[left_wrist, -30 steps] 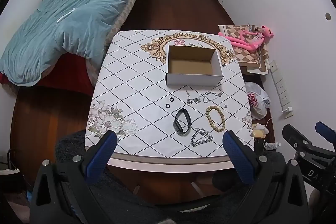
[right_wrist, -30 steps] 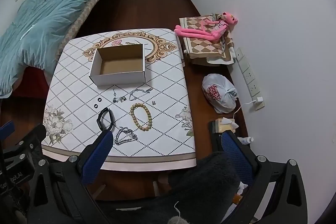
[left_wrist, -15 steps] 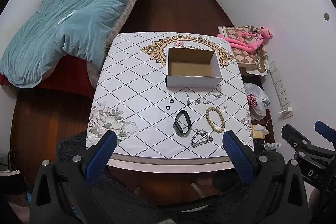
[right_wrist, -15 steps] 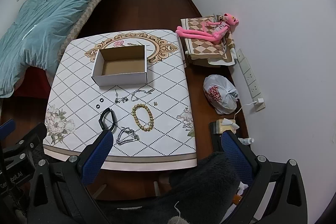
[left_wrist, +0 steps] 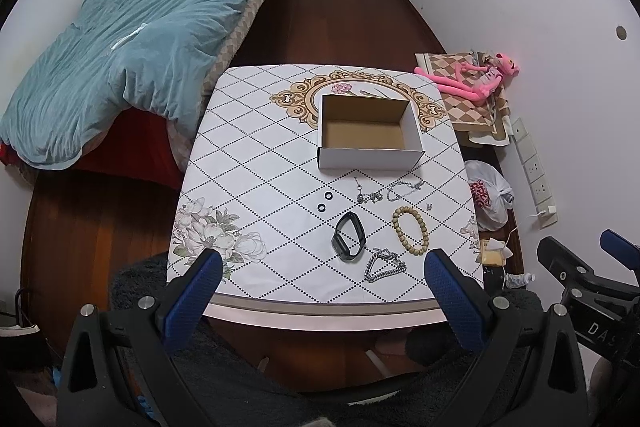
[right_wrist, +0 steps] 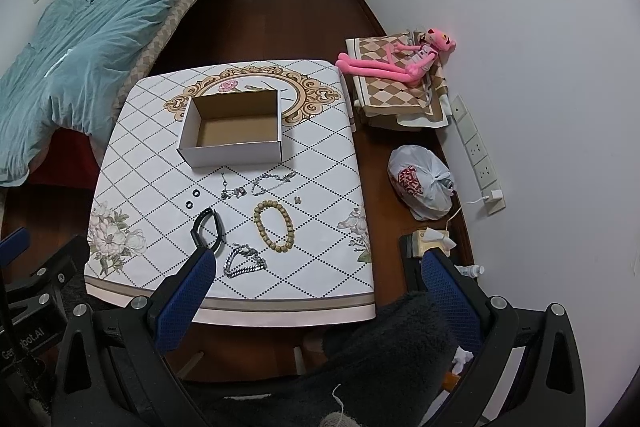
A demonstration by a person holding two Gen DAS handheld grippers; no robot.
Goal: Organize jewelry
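Left wrist view, left claw (left_wrist: 322, 269) spread wide, hovering above table (left_wrist: 256, 183) edge

Box (left_wrist: 370, 131) on table (left_wrist: 256, 187), far side; bead bracelet (left_wrist: 410, 230) right of watch band (left_wrist: 349, 241); chain (left_wrist: 383, 265) nearest edge.

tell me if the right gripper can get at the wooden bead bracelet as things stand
Probably yes. The right gripper is open and empty, and the bead bracelet lies flat on the table, apart from the silver chain, with nothing over it.

Evenly lit and sharp, soft shadows, fisheye bending with dark corners
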